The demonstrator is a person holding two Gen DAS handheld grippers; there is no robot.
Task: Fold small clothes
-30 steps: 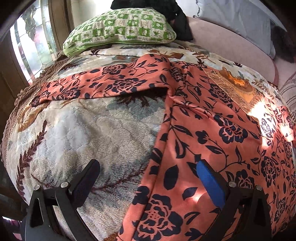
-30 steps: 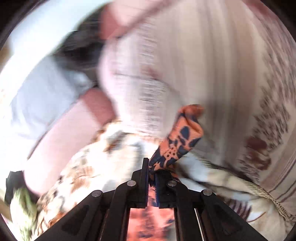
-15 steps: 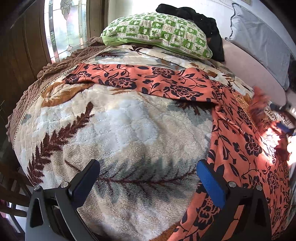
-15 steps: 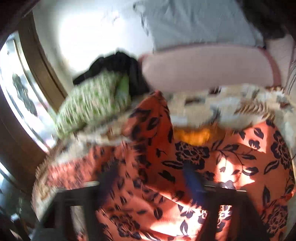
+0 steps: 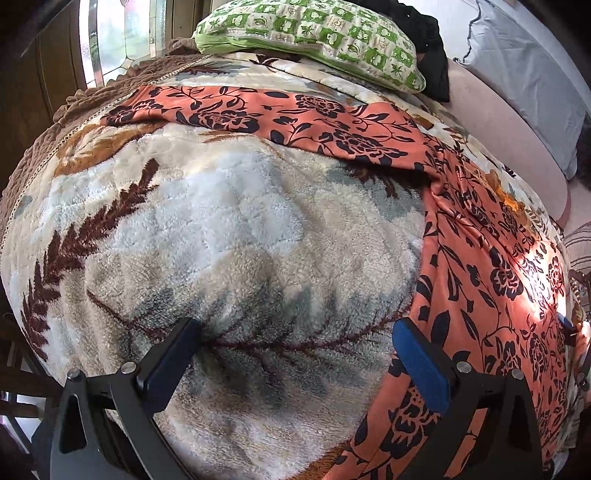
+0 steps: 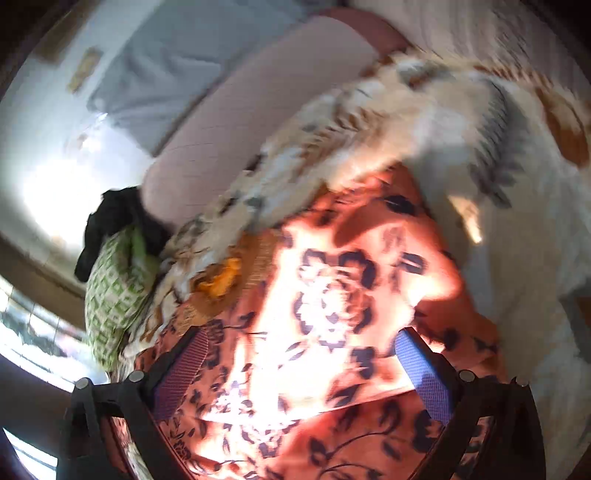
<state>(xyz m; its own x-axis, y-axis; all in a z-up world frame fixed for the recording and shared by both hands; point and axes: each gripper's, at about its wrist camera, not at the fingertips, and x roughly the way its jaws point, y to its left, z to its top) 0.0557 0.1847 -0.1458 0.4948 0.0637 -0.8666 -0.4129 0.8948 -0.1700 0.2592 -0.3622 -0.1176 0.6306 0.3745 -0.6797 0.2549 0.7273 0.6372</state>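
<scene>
Hovering left hand-held gripper [image 5: 295, 354] spread; right [image 6: 301, 365] spread; garment [image 5: 480, 266] edge between.

Both wrist views look closely down on one floral garment [image 5: 476, 258].

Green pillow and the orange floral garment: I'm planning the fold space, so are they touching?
Apart. The left wrist view shows a strip of leaf-patterned blanket between the green pillow and the garment's sleeve.

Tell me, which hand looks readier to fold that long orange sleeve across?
Probably the left: the left gripper hangs open over the blanket, facing the sleeve. The right gripper hovers over the garment's body.
</scene>
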